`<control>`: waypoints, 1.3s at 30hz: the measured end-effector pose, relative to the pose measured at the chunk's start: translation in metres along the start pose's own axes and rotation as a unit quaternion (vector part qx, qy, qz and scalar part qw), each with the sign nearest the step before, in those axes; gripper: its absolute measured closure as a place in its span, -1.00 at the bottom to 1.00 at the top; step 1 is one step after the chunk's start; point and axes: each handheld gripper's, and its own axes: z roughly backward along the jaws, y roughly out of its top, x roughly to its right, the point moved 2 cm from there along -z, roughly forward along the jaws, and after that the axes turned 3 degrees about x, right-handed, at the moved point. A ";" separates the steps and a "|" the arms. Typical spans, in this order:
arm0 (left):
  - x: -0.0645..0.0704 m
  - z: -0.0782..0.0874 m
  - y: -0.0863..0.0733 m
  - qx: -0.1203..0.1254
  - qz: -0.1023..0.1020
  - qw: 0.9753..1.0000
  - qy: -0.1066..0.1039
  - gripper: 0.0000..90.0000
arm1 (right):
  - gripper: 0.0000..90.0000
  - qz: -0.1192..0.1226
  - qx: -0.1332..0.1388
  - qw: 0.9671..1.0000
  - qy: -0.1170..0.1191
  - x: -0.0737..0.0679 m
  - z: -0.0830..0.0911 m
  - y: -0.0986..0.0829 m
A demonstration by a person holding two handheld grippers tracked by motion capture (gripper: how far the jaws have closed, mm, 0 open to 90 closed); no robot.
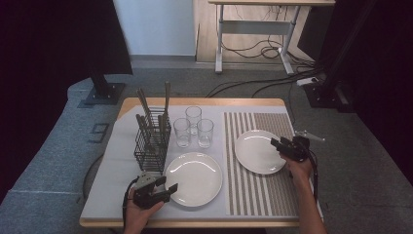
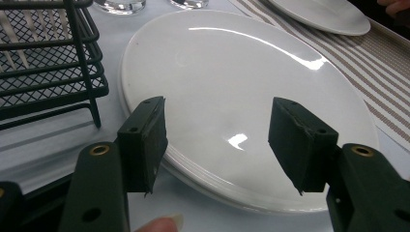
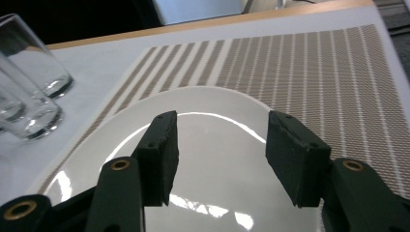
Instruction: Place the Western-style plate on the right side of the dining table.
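Here, left gripper (image 1: 165,187) fingers (image 2: 143,140) spread wide and empty over the near rim of the white plate (image 1: 194,178) just right of the wire cutlery basket (image 1: 152,139). Likewise wide and empty, right gripper (image 1: 281,145) fingers (image 3: 159,154) above the second plate (image 1: 258,151), on the striped placemat (image 1: 258,190) well right of the basket. Behind the plates, three glasses (image 1: 194,127) just right of the basket on the bench (image 1: 122,105).
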 end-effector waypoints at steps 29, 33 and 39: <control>0.003 0.000 0.001 -0.002 -0.013 1.000 0.009 -0.14 | -0.10 0.058 0.033 0.994 0.092 -0.074 0.013 -0.011; 0.005 0.000 0.001 -0.001 -0.018 1.000 0.012 -0.14 | -0.12 0.060 0.040 0.993 0.098 -0.080 0.017 -0.011; 0.006 0.002 0.001 -0.002 -0.027 0.999 0.016 -0.14 | -0.14 0.057 0.043 0.992 0.107 -0.087 0.021 -0.014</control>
